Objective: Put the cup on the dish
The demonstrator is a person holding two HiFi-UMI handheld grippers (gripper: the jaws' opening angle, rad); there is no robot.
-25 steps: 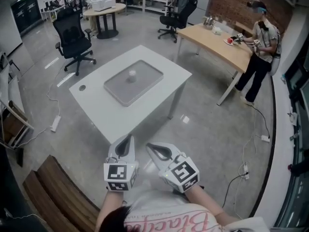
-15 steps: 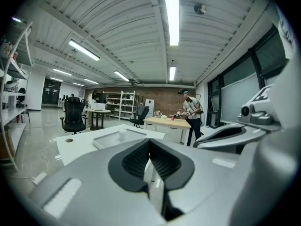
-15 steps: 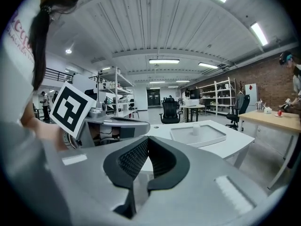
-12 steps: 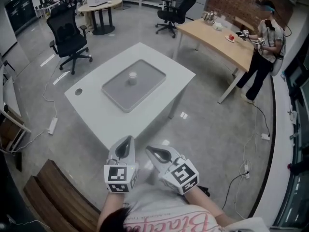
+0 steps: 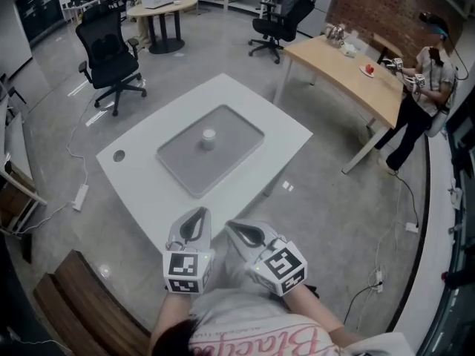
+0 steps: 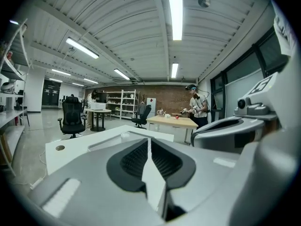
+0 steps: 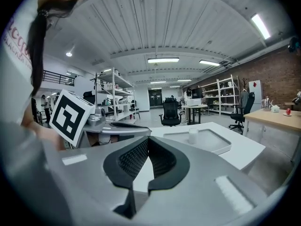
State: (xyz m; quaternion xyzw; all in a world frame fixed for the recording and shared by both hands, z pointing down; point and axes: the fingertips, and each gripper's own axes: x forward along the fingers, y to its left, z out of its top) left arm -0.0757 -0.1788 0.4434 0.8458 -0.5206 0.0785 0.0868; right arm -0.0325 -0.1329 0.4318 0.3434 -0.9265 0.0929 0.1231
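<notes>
Left gripper [image 5: 196, 215] and right gripper [image 5: 234, 227], jaws clenched on nothing, sit well short of the cup [image 5: 208, 137]; best to step closer, then open one before reaching.

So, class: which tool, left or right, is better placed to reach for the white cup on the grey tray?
Left, narrowly. Both are empty and well short of the table. The left tool points almost straight at the cup; the right tool sits off to the side.

White table [image 5: 141, 191], grey tray [image 5: 191, 166] lying flat near its middle
</notes>
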